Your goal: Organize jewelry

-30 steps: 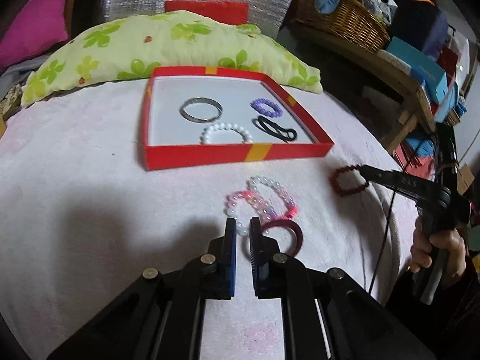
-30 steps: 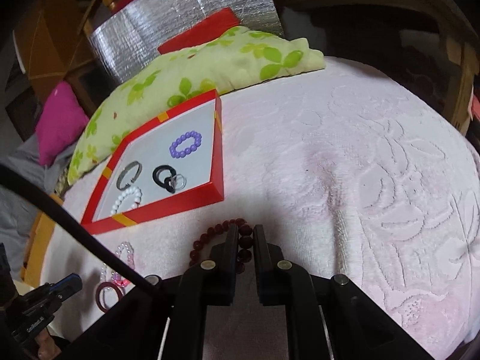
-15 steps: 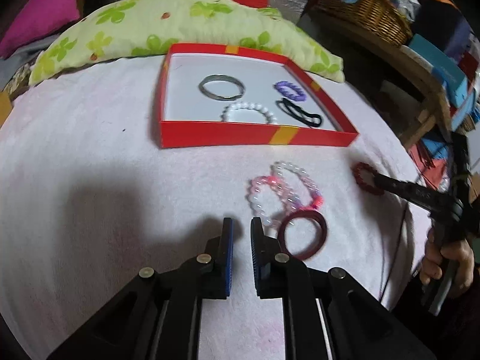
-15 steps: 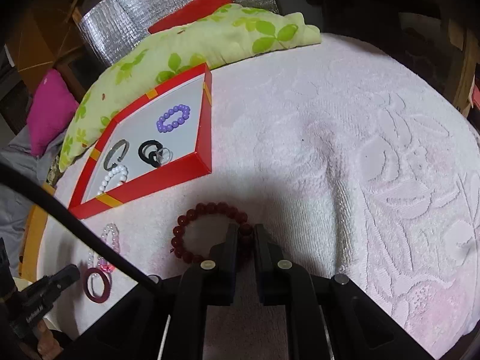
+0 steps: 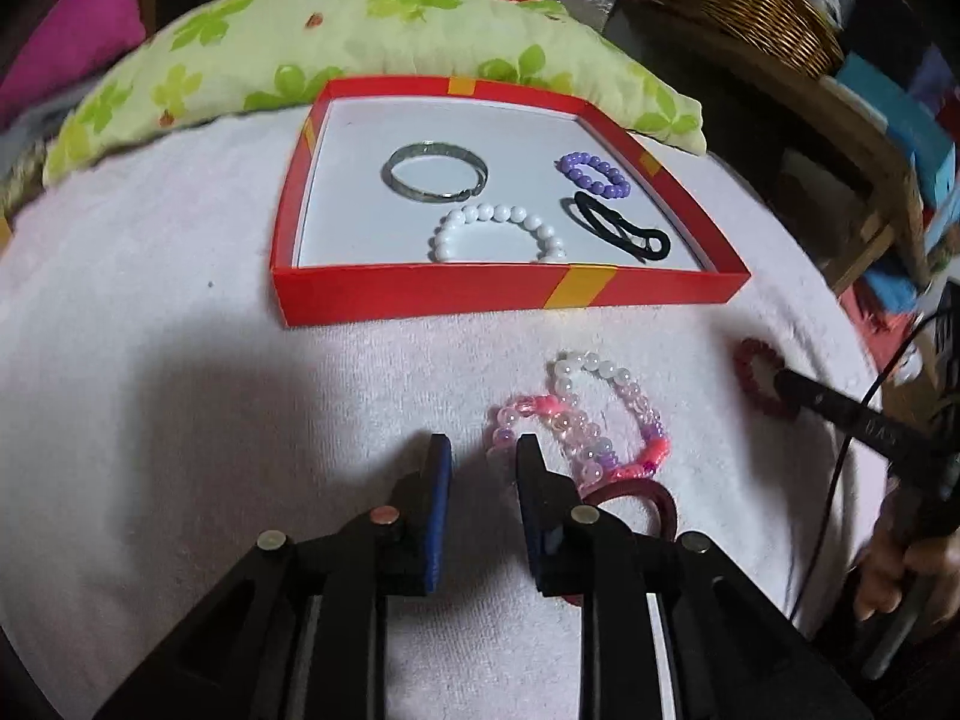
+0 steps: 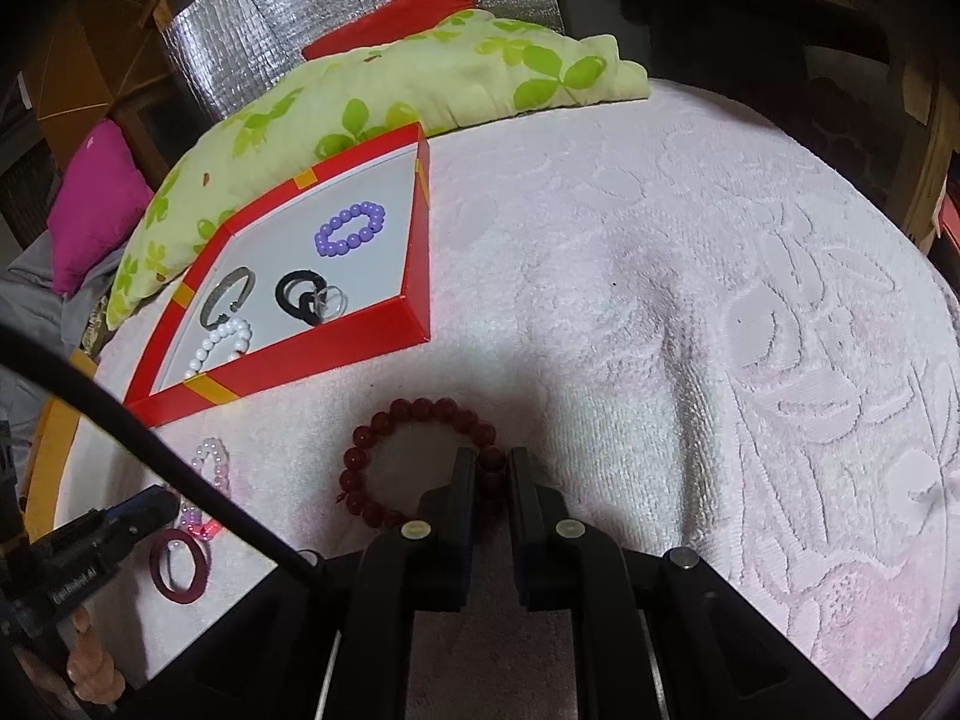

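Landmark: the red box (image 5: 420, 294) is sitting on the pale towel (image 6: 720, 300), in front of the green leaf-print pillow (image 5: 288, 42).
Inside the box: a metal bangle (image 5: 435, 171), a white bead bracelet (image 5: 498, 231), a purple bead bracelet (image 5: 594, 175) and a black hair tie (image 5: 621, 231) are lying on its white floor.
Left gripper (image 5: 480, 462): its jaws have just been opening, with only towel between them, in front of the box; the pink bead bracelets (image 5: 576, 420) are lying just beside its right finger, the maroon bangle (image 5: 657, 501) partly behind it.
Right gripper (image 6: 492, 468): pinching the dark red bead bracelet (image 6: 384, 438), which is resting on the towel near the box's front corner.
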`<state>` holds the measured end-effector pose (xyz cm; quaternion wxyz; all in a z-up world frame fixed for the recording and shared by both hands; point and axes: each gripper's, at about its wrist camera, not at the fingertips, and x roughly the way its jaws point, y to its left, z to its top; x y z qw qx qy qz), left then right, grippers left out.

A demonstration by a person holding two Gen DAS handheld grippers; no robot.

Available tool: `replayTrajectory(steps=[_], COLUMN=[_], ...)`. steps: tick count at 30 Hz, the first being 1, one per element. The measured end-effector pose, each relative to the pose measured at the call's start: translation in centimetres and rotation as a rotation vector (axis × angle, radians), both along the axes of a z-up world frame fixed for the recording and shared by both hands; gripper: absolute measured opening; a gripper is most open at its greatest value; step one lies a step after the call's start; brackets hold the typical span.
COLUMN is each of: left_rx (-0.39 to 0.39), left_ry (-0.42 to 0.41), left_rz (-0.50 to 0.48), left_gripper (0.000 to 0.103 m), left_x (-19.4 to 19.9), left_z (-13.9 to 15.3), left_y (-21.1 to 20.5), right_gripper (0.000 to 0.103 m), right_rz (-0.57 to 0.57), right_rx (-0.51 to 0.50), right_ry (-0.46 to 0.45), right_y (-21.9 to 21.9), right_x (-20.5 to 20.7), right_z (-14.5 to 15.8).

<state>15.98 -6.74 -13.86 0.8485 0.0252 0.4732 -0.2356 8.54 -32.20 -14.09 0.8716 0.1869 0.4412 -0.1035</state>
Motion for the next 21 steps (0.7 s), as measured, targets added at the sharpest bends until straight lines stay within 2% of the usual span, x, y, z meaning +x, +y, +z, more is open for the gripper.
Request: replayTrajectory(steps=[5, 8, 11, 13, 15, 17, 18, 21], left_rx=[0.087, 0.181, 0.148, 0.16, 0.168, 0.164, 0.163, 0.119], left_ry=[-0.035, -0.075, -0.062, -0.074, -0.092, -0.105, -0.102, -0.106], left_rz=[0.024, 0.091, 0.118, 0.089, 0.046, 0.015, -0.004, 0.002], left_gripper=[0.022, 0.022, 0.018, 0.01, 0.009, 0.009, 0.009, 0.008], left_x=[-0.5, -0.6, -0.3, -0.5, -1.0, -1.3, -1.4, -1.2], left_z=[0.2, 0.0, 0.2, 0.0, 0.0, 0.1, 0.2, 0.7], left_y=[1.0, 2.3, 3.1, 2.6, 1.9, 1.0, 0.9, 1.4], right_gripper=[0.011, 0.013, 0.019, 0.03, 0.031, 0.023, 0.01, 0.011], right_rz=[-0.007, -0.013, -0.009, 0.015, 0.045, 0.087, 0.1, 0.108], right_rx=[0.008, 0.023, 0.033, 0.021, -0.036, -0.11, -0.119, -0.109], right_ry=[0.001, 0.002, -0.005, -0.014, -0.014, -0.011, -0.014, -0.041], right_y=[-0.1, -0.3, -0.3, 0.2, 1.1, 2.2, 2.5, 2.7], right_x=[0.1, 0.1, 0.1, 0.2, 0.3, 0.3, 0.3, 0.0], right_z=[0.0, -0.1, -0.1, 0.0, 0.1, 0.2, 0.2, 0.7])
